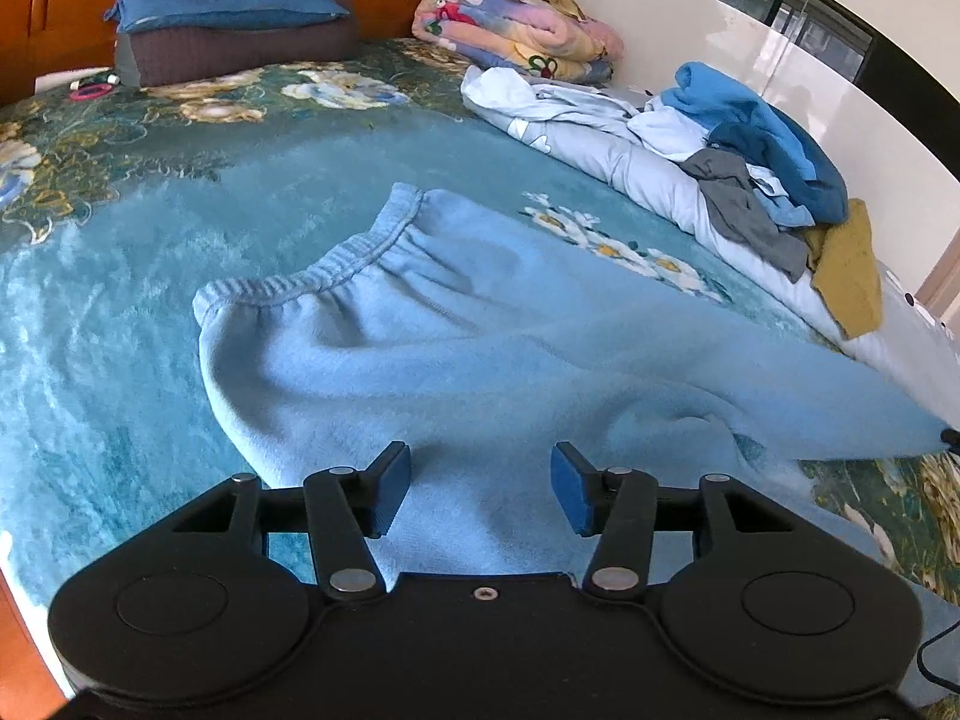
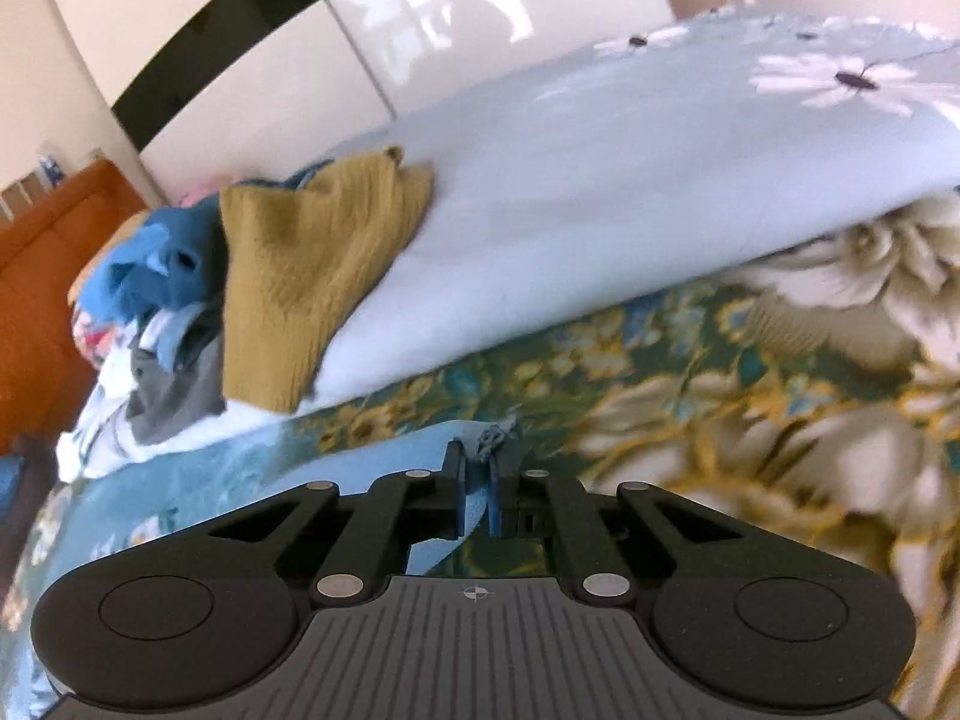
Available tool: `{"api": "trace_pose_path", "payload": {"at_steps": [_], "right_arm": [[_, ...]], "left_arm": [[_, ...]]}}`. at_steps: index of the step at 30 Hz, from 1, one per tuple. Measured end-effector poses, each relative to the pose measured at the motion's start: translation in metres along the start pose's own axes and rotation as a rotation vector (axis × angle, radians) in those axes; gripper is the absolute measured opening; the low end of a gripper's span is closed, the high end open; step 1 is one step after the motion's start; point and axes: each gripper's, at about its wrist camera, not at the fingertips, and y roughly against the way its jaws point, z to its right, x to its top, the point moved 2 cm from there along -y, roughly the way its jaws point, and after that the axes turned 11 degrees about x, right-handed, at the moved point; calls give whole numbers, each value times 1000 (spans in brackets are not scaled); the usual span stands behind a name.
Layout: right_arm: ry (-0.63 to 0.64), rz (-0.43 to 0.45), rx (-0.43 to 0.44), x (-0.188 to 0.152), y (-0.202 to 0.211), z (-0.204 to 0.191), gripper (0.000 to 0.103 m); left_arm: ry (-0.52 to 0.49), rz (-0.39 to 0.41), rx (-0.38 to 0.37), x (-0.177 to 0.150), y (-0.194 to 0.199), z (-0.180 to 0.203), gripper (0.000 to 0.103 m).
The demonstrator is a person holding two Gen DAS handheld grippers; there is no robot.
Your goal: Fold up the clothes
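Light-blue trousers [image 1: 456, 324] lie mid-bed for folding. Right gripper [image 2: 478, 468] pinches what looks like a leg's hem; left gripper [image 1: 480, 483] hovers spread above the cloth.

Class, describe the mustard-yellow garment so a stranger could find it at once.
Start at the bed with the teal flowered blanket, then follow the pale blue quilt along the wall side to the heap of clothes. The mustard-yellow garment hangs off the heap's near end, the only yellow, ribbed piece among blues and grey.
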Motion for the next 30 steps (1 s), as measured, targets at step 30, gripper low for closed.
{"api": "trace_pose_path", "payload": {"at_steps": [30], "right_arm": [[-45, -153, -27, 23, -58, 17, 13]], "left_arm": [[-7, -33, 7, -7, -16, 13, 52]]}}
